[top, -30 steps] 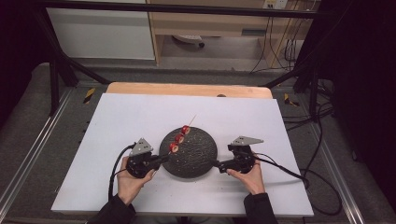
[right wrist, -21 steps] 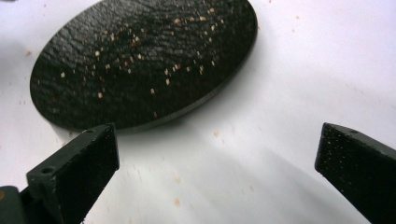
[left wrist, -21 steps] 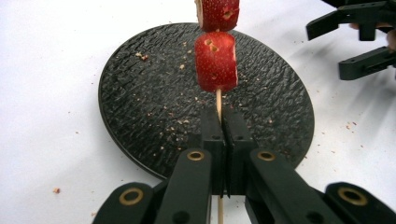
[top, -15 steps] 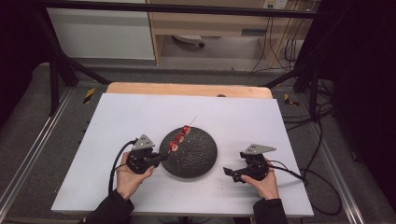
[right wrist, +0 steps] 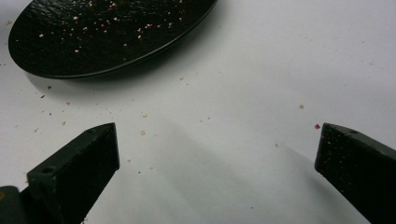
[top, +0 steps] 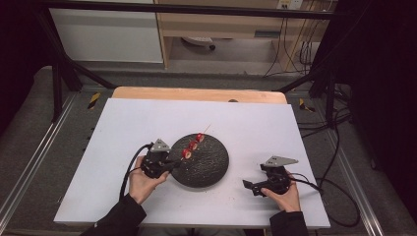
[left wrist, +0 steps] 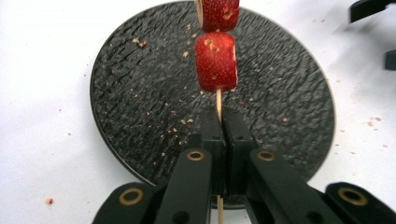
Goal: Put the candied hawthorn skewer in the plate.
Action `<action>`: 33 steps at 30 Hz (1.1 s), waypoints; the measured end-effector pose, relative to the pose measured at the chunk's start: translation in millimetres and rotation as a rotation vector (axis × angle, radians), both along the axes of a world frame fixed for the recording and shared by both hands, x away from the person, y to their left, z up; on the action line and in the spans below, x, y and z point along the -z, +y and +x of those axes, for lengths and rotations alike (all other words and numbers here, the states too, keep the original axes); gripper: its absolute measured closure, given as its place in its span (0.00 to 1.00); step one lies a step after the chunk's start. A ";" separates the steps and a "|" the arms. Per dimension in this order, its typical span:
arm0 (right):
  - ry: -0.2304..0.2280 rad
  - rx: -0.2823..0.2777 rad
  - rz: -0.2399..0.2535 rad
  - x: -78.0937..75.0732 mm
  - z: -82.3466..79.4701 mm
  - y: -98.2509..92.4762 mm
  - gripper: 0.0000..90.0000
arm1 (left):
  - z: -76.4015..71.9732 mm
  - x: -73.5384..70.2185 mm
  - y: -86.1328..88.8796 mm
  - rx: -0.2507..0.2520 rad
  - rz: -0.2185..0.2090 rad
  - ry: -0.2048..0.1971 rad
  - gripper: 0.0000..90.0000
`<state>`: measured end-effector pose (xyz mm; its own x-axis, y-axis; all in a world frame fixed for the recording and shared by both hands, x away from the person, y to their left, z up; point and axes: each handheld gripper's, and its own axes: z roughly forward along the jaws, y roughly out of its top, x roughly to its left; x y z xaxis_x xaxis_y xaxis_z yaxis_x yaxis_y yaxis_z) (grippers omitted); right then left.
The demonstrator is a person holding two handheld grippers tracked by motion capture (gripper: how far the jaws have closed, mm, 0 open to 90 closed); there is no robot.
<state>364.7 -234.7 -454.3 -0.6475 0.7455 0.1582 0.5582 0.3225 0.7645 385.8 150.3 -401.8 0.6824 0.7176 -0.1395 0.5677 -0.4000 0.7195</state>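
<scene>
Presently the left gripper (left wrist: 218, 123) is clamped on the strawberry skewer (left wrist: 215, 60), held level above the black plate (top: 211, 169) at its left edge. The right gripper (top: 250, 186), jaws spread wide with nothing between, rests low over the white worktop (top: 255, 128), apart from the plate's right side.

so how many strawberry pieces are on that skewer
3, in a row along the skewer above the plate: one nearest the left gripper at, a middle one, and one nearest the tip.

Bare table (top: 255, 132) around plate (top: 211, 169)
</scene>
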 end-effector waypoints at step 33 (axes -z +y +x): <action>-0.006 0.018 0.019 -0.7 -3.9 -10.4 0.01 | 7.6 25.0 -28.5 -0.021 0.148 0.076 0.98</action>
